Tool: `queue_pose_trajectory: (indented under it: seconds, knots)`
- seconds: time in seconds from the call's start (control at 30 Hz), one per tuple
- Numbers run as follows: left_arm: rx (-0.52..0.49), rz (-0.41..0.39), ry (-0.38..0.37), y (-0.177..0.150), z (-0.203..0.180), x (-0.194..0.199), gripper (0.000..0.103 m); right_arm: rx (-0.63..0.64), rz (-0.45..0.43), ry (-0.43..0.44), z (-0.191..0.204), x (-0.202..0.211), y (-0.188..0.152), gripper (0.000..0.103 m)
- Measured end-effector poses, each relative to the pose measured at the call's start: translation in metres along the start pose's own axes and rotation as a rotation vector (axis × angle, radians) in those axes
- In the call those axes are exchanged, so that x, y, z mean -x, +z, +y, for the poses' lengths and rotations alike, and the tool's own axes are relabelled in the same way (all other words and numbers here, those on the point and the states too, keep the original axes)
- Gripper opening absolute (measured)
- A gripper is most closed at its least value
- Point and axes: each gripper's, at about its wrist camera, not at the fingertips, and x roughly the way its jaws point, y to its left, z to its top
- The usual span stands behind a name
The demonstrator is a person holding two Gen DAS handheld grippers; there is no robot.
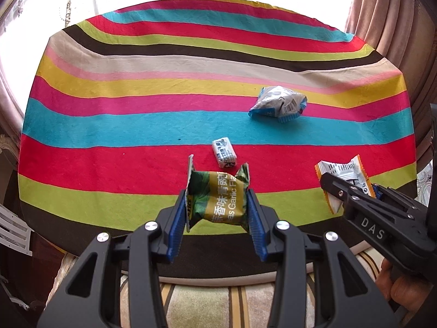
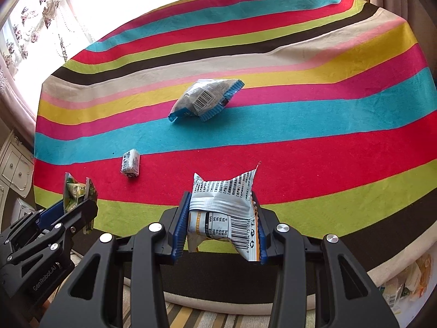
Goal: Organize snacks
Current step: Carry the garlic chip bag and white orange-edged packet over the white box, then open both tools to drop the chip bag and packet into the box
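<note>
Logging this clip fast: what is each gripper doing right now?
Left gripper: closed on the green garlic-flavour snack packet.
Right gripper: closed on the white and orange snack packet.

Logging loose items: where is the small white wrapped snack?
The small white wrapped snack lies on the red stripe, just beyond the left gripper, nearer than the blue-edged packet.

We identify a home living space — a table under a striped cloth (image 1: 136, 125) stands by a bright window with floral lace curtains (image 2: 32, 27), heavy pink drapes (image 1: 387, 13) and a white drawer cabinet (image 2: 15, 169).
</note>
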Motion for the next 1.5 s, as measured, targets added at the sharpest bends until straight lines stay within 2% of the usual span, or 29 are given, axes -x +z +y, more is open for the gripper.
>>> queue_pose_trajectory:
  seconds: [0.27,0.43,1.17,1.5]
  knots:
    - [-0.037,-0.005,-0.034,-0.006,-0.020,0.009,0.042,-0.018,-0.014,-0.034,-0.013,0.017,-0.010,0.039]
    - [-0.062,0.003,-0.044,-0.011,-0.034,0.013,0.042,-0.057,-0.014,-0.027,-0.030,0.030,-0.018,0.039]
    - [-0.245,0.021,-0.136,-0.034,-0.132,0.029,0.042,-0.147,-0.047,-0.057,-0.100,0.086,-0.053,0.040]
    - [-0.340,0.038,-0.220,-0.052,-0.179,0.039,0.042,-0.244,-0.053,-0.138,-0.170,0.112,-0.087,0.040]
